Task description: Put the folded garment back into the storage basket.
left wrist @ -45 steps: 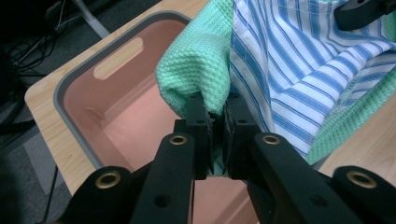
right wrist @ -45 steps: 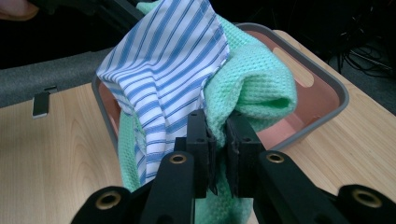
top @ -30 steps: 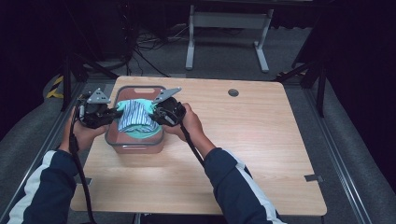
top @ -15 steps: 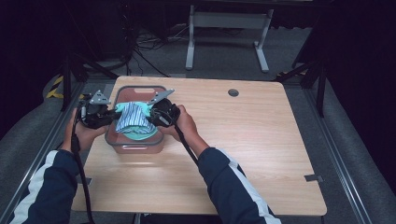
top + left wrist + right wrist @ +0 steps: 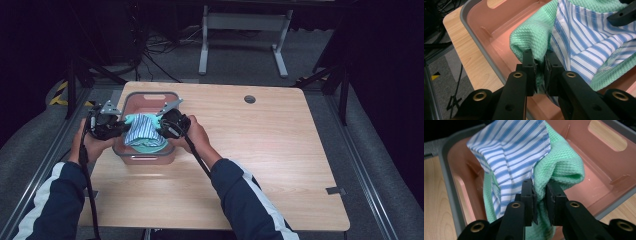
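A bundle of mint-green waffle-knit cloth [image 5: 145, 146] and blue-and-white striped shirt fabric [image 5: 141, 131] hangs over the pink plastic tub with a grey rim [image 5: 150, 98], which stands near the left edge of the light wooden surface [image 5: 280, 150]. The left hand-held gripper [image 5: 119, 128] pinches the green cloth at the tub's left side, jaws almost closed. The right hand-held gripper [image 5: 162, 128] clamps it at the tub's right side; its jaws have just been easing open, cloth between them.

Your grippers sit boxed in by the pink bin's walls [image 5: 145, 159] at six and twelve o'clock (bunched cloths [image 5: 142, 132] between them); bare tabletop [image 5: 280, 150] lies open toward three o'clock.
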Demonstrator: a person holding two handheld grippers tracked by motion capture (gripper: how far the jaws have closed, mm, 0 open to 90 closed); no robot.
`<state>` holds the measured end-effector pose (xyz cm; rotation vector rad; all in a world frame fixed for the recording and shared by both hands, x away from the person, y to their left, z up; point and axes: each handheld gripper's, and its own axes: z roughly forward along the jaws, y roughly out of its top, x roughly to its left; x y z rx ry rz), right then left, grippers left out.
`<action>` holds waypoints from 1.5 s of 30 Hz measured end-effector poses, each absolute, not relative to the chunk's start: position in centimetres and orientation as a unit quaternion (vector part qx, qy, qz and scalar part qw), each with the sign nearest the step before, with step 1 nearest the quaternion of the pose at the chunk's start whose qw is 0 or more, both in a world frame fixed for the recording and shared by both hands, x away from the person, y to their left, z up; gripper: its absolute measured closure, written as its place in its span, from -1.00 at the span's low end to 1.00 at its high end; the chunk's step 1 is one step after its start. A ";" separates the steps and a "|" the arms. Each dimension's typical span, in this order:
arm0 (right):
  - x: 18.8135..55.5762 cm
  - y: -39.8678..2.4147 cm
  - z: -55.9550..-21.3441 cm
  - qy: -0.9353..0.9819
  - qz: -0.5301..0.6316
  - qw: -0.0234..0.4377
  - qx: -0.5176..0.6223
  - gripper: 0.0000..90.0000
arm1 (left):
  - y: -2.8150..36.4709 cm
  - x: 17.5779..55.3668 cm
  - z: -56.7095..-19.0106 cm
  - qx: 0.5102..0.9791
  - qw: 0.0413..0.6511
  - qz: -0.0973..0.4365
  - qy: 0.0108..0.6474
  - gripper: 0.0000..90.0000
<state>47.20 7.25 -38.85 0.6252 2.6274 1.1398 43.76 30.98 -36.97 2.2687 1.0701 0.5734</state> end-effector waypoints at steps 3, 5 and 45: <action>47.2 7.3 -38.9 0.894 0.380 0.106 0.211 0.65 | 31.1 43.9 -37.1 0.846 0.272 0.213 0.407 0.68; 47.2 7.2 -38.8 0.894 0.380 0.106 0.211 0.66 | 31.0 43.9 -37.4 0.844 0.268 0.215 0.412 0.59; 44.5 0.9 -36.7 0.907 0.331 0.162 0.203 0.25 | 25.9 37.8 -35.5 0.820 0.330 0.256 0.392 -0.36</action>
